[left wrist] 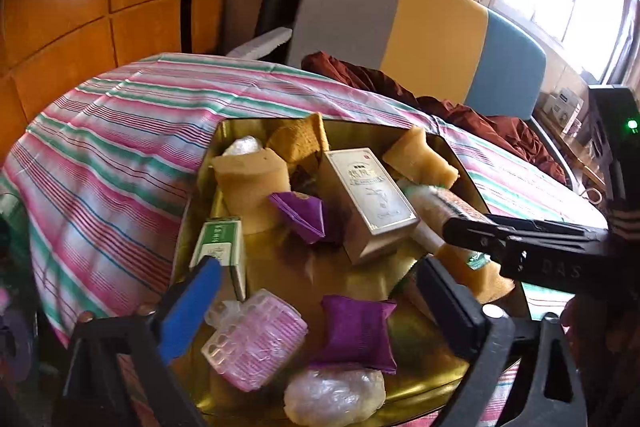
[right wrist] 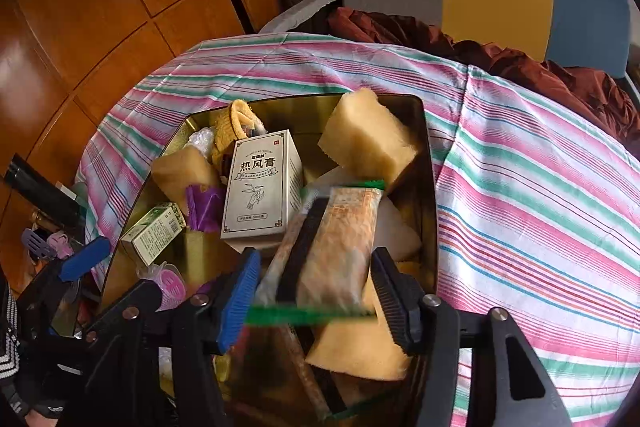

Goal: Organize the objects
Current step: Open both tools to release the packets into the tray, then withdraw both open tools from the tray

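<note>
A gold tin tray (left wrist: pixel 200 187) on a striped cloth holds several items: a beige box (left wrist: pixel 368 199), yellow sponges (left wrist: pixel 248 183), purple sachets (left wrist: pixel 356 331), a green-white box (left wrist: pixel 220 247) and a pink plastic pack (left wrist: pixel 256 343). My left gripper (left wrist: pixel 320 311) is open above the tray's near end. My right gripper (right wrist: pixel 316 287) is over the tray; a blurred snack packet with green ends (right wrist: pixel 336 251) lies between its spread fingers, apparently loose. The beige box (right wrist: pixel 260 187) stands just beyond. The right gripper also shows in the left wrist view (left wrist: pixel 520 243).
The tray (right wrist: pixel 424 147) sits on a table with a pink, green and white striped cloth (right wrist: pixel 540 207). A grey, yellow and blue chair (left wrist: pixel 432 39) with dark red fabric (left wrist: pixel 480 115) stands behind. Wooden cabinets (left wrist: pixel 80 7) are at the left.
</note>
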Demonstrator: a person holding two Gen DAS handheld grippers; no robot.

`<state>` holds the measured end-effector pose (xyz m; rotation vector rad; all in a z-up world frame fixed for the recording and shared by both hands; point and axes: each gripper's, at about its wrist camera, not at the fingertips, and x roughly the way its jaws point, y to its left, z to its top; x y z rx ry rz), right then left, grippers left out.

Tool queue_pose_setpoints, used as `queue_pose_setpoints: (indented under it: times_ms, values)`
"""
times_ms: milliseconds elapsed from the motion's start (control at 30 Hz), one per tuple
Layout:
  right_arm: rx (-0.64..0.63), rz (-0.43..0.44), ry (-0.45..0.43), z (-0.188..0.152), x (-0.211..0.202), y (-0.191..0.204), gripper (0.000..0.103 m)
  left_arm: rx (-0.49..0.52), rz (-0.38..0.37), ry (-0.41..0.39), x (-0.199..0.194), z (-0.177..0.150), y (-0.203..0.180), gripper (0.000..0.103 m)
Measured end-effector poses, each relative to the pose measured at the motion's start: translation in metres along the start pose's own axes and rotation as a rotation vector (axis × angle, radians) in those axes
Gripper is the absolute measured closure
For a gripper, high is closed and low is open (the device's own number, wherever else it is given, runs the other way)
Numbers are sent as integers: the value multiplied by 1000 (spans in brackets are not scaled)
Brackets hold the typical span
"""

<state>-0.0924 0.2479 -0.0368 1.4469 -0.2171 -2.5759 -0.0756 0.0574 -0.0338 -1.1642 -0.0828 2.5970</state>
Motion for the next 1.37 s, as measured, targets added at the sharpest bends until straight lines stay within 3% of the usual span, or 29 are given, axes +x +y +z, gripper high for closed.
queue_pose_setpoints:
  times_ms: [300, 467, 667, 1367]
  values:
    - [-41, -87, -96, -27, -31, 15, 31, -7, 108, -64, -29, -2, 4, 0]
    - [-53, -128, -126, -49, -44, 23, 30, -36, 185, -87, -47, -3, 7, 0]
    - [-40, -193, -161, -76, -57, 27, 30, -25, 248, -182, -72, -14, 5, 0]
    - [-66, -241, -176, -88, -56, 36, 30, -33, 231, -192, -78, -22, 2, 0]
